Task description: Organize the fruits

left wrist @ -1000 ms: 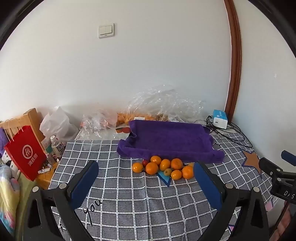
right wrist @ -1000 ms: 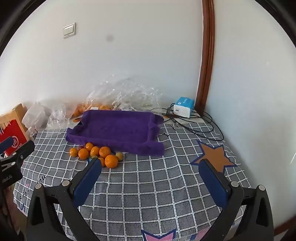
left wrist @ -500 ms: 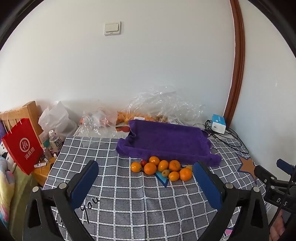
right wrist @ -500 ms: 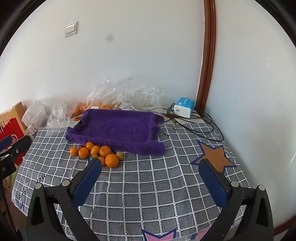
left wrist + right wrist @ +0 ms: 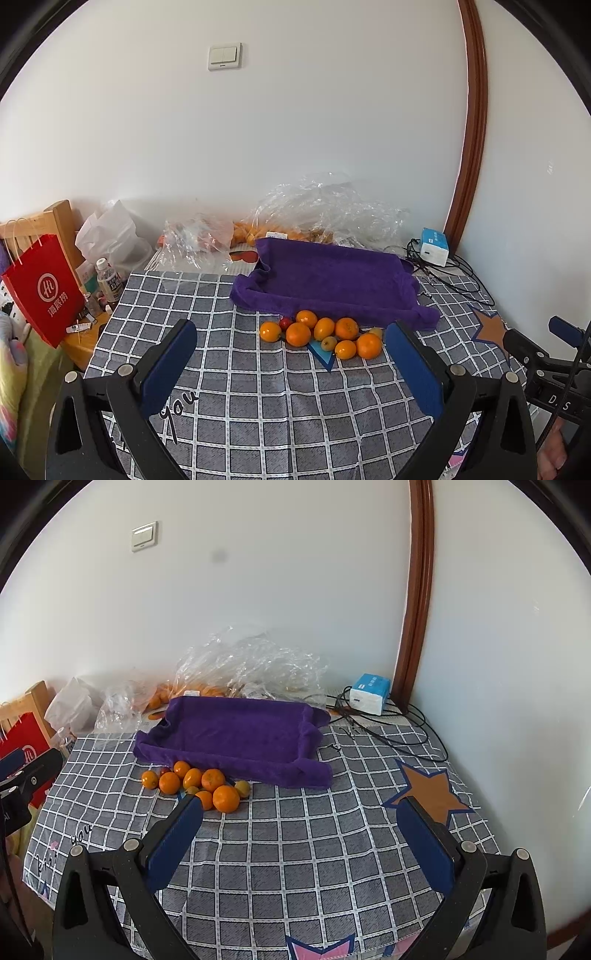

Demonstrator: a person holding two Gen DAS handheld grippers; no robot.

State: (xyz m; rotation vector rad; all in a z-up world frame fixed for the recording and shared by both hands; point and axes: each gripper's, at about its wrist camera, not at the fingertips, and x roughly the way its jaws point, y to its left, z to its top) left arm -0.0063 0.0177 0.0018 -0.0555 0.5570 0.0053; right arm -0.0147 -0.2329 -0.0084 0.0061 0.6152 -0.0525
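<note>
lying beyond both spread tools, fruits touch nothing.

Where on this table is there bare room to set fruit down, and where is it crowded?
Free: the purple cloth tray, empty inside; the checked tablecloth between the fruit pile and both open grippers. Crowded: the back edge, with plastic bags, cables and a blue box.

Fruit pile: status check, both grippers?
Left gripper open, empty. Right gripper open, empty. Fruit pile on tablecloth, in front of purple tray, untouched. Nothing in the way.
</note>
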